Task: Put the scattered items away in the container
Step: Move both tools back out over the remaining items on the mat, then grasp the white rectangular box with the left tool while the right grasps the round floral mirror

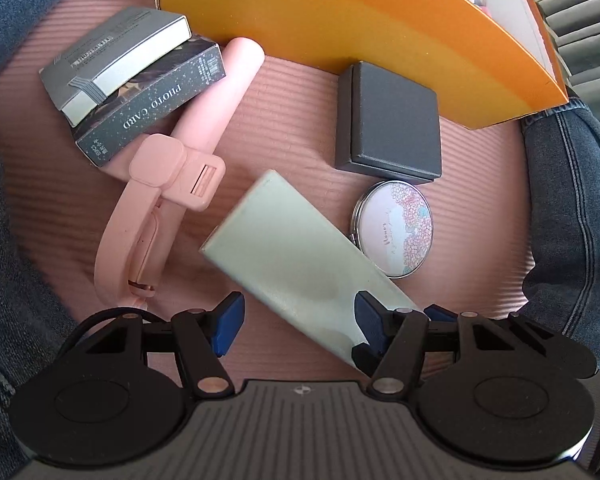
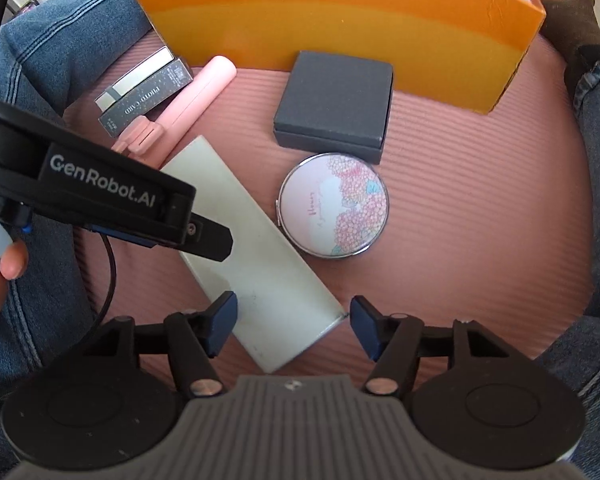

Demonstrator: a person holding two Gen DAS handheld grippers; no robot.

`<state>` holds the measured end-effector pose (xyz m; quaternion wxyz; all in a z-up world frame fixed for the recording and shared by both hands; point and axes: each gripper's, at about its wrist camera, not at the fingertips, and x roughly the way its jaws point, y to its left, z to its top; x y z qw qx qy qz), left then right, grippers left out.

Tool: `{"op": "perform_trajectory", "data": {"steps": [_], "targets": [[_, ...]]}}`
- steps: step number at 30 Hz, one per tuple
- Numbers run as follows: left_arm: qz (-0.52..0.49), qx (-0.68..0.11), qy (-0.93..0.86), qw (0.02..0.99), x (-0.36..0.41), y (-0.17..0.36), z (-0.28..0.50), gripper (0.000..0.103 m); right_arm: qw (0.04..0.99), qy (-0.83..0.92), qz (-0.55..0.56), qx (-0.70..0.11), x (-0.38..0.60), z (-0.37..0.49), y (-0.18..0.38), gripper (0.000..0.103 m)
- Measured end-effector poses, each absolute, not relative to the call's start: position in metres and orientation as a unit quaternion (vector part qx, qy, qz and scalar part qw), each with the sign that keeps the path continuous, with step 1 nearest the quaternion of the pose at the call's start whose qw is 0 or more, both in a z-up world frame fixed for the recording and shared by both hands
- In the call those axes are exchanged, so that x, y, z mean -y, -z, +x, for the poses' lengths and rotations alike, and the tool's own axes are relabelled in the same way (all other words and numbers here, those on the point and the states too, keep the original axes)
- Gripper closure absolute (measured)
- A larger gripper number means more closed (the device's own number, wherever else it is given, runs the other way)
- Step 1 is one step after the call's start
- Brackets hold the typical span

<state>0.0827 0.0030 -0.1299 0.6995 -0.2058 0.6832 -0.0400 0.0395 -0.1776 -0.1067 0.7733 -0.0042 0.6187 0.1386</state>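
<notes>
The pale green case (image 2: 256,256) is lying slantwise on the pink mat (image 2: 460,184), its near end sitting between the parted jaws of both the right gripper (image 2: 292,322) and the left gripper (image 1: 298,326), neither visibly clamping it. Only the right view is showing the left gripper's body crossing the case; the orange box (image 1: 340,20) is running out of frame, hiding its contents.

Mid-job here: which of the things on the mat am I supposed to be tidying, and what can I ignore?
For the job:
orange container
pale green flat case, under both open grippers
round floral mirror
dark grey box
pink folding stick
photo card box
grey boxed pack lying on it

Ignore:
pink ribbed mat
person's jeans
</notes>
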Motion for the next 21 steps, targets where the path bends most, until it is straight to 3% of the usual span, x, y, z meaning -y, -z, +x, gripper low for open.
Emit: {"op": "perform_trajectory", "data": {"steps": [9, 15, 21], "targets": [[-0.180, -0.667, 0.043, 0.722, 0.002, 0.129, 0.090, 0.031, 0.764, -0.148, 0.011, -0.628, 0.172, 0.041, 0.108, 0.035], [-0.166, -0.647, 0.056, 0.742, 0.000, 0.124, 0.099, 0.032, 0.767, -0.173, -0.003, -0.618, 0.150, 0.038, 0.108, 0.041], [-0.133, -0.649, 0.060, 0.747, 0.002, 0.123, 0.097, 0.031, 0.770, -0.210, 0.018, -0.603, 0.143, 0.038, 0.105, 0.055]]}}
